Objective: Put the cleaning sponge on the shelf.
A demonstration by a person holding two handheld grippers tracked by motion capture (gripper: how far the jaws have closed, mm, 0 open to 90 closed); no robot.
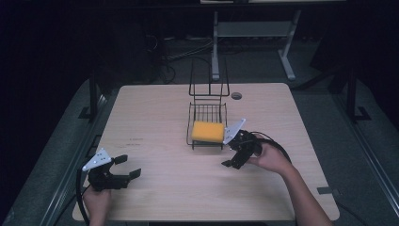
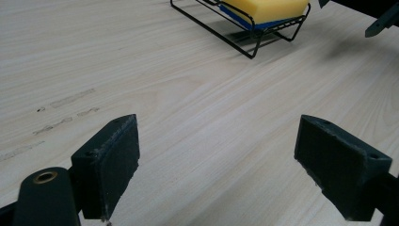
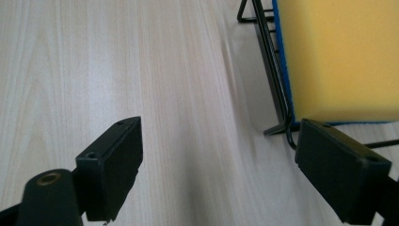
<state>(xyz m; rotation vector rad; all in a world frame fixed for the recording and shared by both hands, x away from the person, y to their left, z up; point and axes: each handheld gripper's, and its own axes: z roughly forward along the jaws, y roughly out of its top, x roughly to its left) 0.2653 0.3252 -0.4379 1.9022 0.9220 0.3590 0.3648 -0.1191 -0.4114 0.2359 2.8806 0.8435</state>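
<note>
A yellow sponge (image 1: 207, 131) with a blue underside is lying flat in the low tray of a black wire rack (image 1: 207, 113), which is standing near the middle of the pale wooden table (image 1: 155, 122), a little toward its far side. The sponge is rectangular, its top bright and smooth, and it is filling most of the tray's front part; in the right gripper view the blue layer is showing as a thin strip along the sponge's (image 3: 336, 56) edge, just inside the rack's (image 3: 270, 70) wires. The rack's tall wire back is rising behind it.

The right gripper (image 1: 234, 151) is hovering just beside the rack's front right corner, its jaws standing wide apart and gripping nothing; in its own view one jaw is sitting close to the rack's foot, and bare table is showing between the two.

The left gripper (image 1: 127, 166) is resting well apart from the rack, near the table's front left corner. Its jaws are spread wide too, holding nothing, with the sponge (image 2: 266, 9) and rack (image 2: 249, 33) showing far ahead of them.
</note>
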